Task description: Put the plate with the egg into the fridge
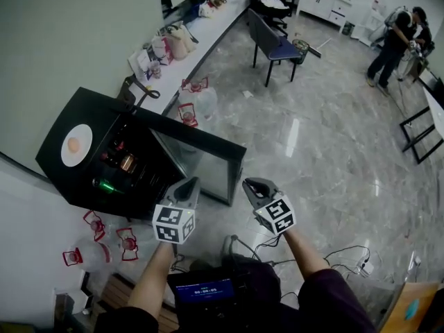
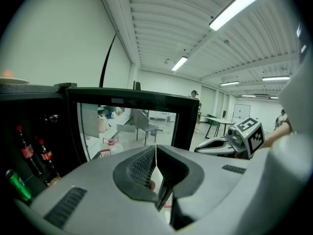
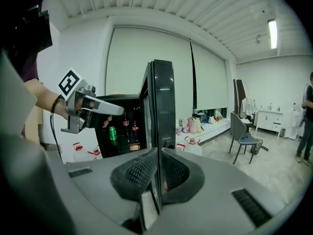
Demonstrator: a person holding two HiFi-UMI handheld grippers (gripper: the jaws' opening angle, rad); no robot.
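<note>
Head view, nearest you: a small dark screen (image 1: 203,290) with blue text sits low between your forearms.
Your left gripper (image 1: 191,183): jaws pressed together along their whole length, nothing between them.
Your right gripper (image 1: 251,184): jaws closed tip to tip, likewise empty; it is level with the left gripper, just to its right.
Fridge: the small black fridge (image 1: 104,113) stands just beyond both grippers, its glass-fronted door (image 1: 201,165) swung open.
Inside: a green can (image 1: 105,184) and red-capped dark bottles (image 2: 27,151).
Plate: the round white plate (image 1: 84,134) rests on the fridge's black top, outside it, well apart from your grippers.
Egg: the pale brown egg (image 1: 73,144) lies at the plate's middle.
Beyond: a dark blue chair (image 1: 277,47) on the grey marbled floor (image 1: 312,137); a person in dark clothes (image 1: 388,44) stands at the far corner.
</note>
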